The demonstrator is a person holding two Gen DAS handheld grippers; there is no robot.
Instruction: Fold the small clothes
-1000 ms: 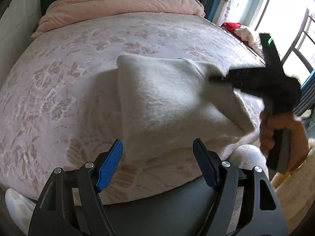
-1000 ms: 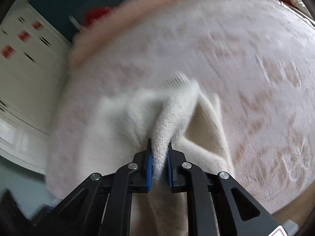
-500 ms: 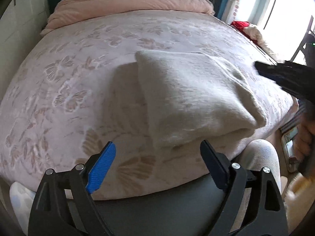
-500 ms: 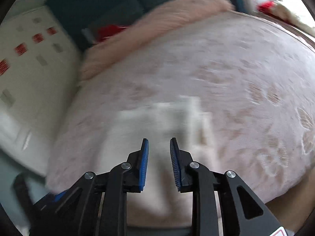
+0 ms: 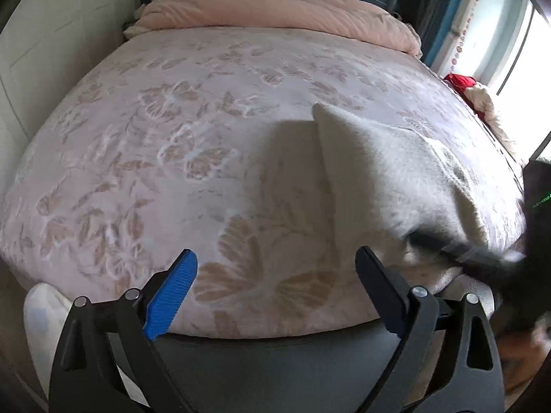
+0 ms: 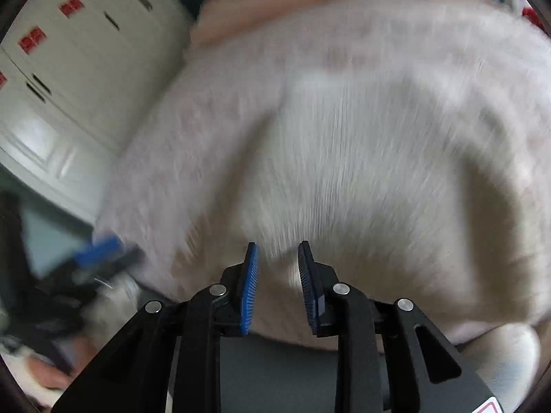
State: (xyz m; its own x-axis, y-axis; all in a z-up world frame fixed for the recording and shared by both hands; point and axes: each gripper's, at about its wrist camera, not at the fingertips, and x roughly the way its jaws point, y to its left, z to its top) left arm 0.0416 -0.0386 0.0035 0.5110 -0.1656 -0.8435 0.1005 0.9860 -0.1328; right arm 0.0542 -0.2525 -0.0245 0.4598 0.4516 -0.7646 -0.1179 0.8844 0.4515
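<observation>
Holding both my left gripper [image 5: 275, 292], jaws opening, and right gripper [image 6: 275, 282] apart and empty, dragging fingers near the folded sweater [image 5: 396, 179] could undo its fold.

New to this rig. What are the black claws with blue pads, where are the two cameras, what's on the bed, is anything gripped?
No robot here: a person holds a two-finger gripper in each hand, and a fisheye camera on each looks forward along its fingers.

The left wrist view shows the left gripper over a pink flowered bedspread; its jaws are opening wide, with nothing between them. A folded white garment lies on the bed towards the right. The blurred dark shape at the right edge is the other gripper.

The right wrist view is motion-blurred. The right gripper stands slightly open above the same garment, pads apart and nothing pinched.

A rolled pink quilt lies at the far end of the bed.

So nothing is held now.
</observation>
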